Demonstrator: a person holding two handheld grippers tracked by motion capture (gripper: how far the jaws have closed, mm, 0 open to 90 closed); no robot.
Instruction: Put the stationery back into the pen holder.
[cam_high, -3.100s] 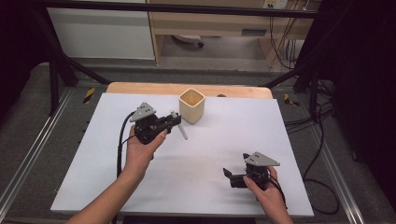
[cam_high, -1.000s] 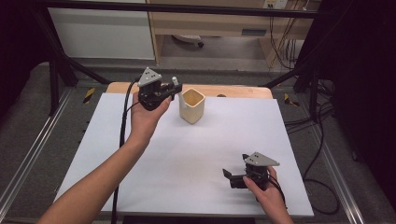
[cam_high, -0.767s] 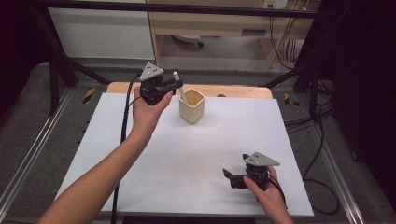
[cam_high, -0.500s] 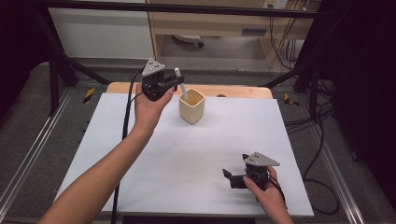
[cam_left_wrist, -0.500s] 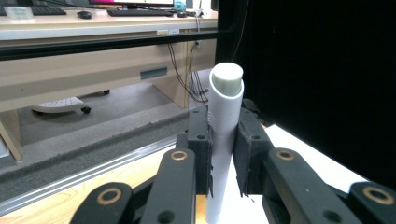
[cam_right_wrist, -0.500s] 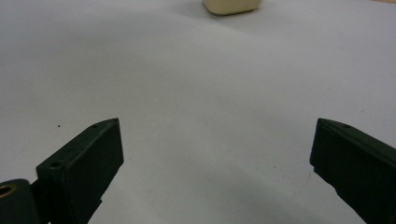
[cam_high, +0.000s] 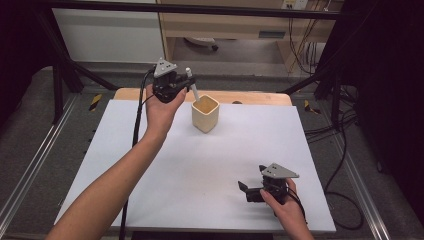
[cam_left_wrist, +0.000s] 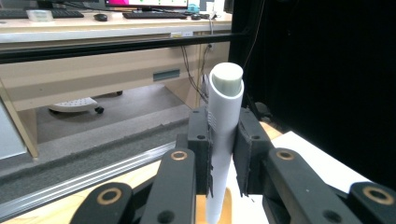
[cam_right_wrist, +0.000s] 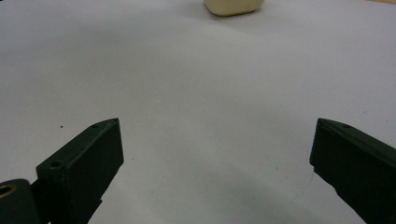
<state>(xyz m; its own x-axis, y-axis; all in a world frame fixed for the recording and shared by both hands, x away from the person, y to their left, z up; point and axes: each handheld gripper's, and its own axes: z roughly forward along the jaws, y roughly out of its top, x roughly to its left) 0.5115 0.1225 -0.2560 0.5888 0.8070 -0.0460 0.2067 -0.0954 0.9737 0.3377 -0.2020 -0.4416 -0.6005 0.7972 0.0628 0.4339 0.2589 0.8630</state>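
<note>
White paper covers the counter (cam_high: 165, 185), and a cream square cup (cam_high: 205, 113) stands on it near the far edge. Held up just left of the cup, the left hand-held gripper (cam_high: 181, 86) is clamped on a white marker (cam_high: 191, 83), which stands nearly upright with its lower end over the cup's rim. In the left gripper view the marker (cam_left_wrist: 224, 140) is pinched between the two black jaws. Near the front right edge, the right hand-held gripper (cam_high: 243, 188) rests low on the paper with its jaws spread wide and nothing between them, well apart from the cup (cam_right_wrist: 232, 6).
</note>
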